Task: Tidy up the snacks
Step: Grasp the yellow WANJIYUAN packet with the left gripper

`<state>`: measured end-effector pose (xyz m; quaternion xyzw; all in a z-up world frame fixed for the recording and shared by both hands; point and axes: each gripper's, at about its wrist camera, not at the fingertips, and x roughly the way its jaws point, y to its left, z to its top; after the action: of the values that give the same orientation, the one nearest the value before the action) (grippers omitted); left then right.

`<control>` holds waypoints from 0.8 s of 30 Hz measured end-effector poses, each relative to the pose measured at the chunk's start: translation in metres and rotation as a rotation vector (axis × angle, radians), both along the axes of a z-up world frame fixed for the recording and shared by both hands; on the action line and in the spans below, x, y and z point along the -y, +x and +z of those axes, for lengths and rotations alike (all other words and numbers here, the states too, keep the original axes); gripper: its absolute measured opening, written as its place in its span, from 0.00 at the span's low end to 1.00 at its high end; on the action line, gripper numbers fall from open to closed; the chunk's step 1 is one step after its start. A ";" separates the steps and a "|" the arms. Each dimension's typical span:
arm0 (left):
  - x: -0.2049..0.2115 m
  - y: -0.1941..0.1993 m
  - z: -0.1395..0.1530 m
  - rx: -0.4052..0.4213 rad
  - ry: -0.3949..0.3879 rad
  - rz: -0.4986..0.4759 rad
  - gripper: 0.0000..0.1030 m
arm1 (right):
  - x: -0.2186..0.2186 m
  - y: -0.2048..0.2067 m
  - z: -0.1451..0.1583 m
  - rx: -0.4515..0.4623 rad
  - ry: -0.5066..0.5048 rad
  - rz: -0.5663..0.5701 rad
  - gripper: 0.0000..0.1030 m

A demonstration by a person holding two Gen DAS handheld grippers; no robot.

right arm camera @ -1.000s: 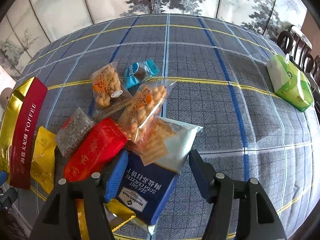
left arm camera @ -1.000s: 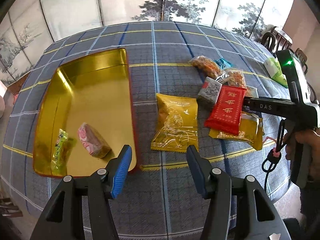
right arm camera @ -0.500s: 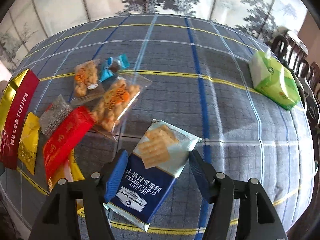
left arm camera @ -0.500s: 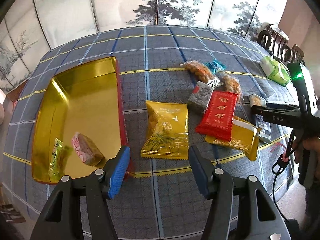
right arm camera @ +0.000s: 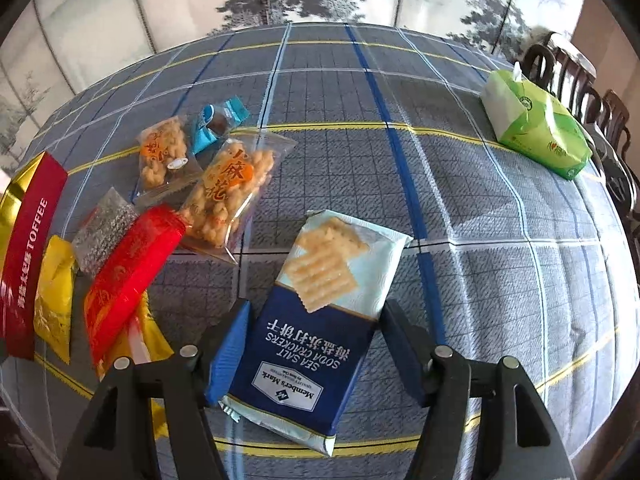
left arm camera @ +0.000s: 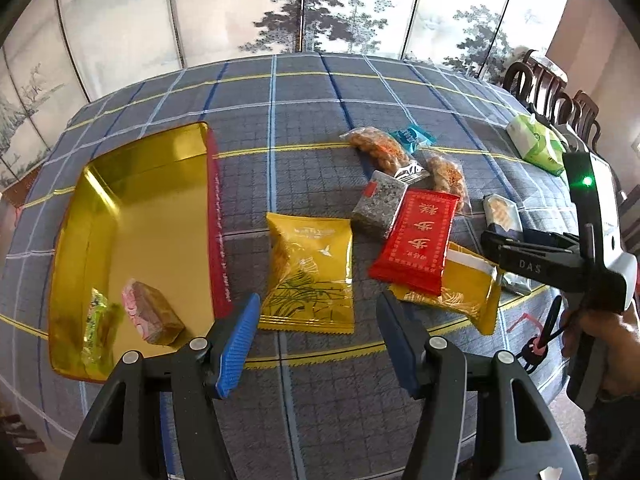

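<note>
My right gripper (right arm camera: 314, 354) gapes wide astride the cracker packet (right arm camera: 320, 320); my left gripper (left arm camera: 318, 338), equally wide, holds nothing near the yellow pouch (left arm camera: 312, 274).

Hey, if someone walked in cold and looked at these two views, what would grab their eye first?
Probably the shiny gold tin on the left of the plaid tablecloth, with two wrapped sweets in its near corner. Next, the heap of bright snack packets to its right, led by the red packet. In the right wrist view, the blue soda cracker pack lies between the open right tongs.
</note>
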<state>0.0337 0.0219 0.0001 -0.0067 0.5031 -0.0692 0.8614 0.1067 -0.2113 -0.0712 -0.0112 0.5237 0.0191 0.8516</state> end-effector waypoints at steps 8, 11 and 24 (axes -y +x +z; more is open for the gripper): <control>0.008 0.009 -0.008 -0.027 -0.071 0.000 0.53 | 0.018 -0.003 -0.001 0.130 -0.003 0.068 0.58; 0.014 0.013 -0.009 -0.016 -0.055 -0.006 0.53 | 0.032 0.005 -0.003 0.156 -0.003 0.063 0.57; 0.018 0.039 -0.039 -0.073 -0.025 0.049 0.41 | 0.062 0.016 -0.006 0.221 0.003 0.043 0.56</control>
<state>0.0727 0.0038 -0.0386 -0.0322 0.5331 -0.0540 0.8437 0.1231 -0.2731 -0.0774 -0.0233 0.4264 0.0368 0.9035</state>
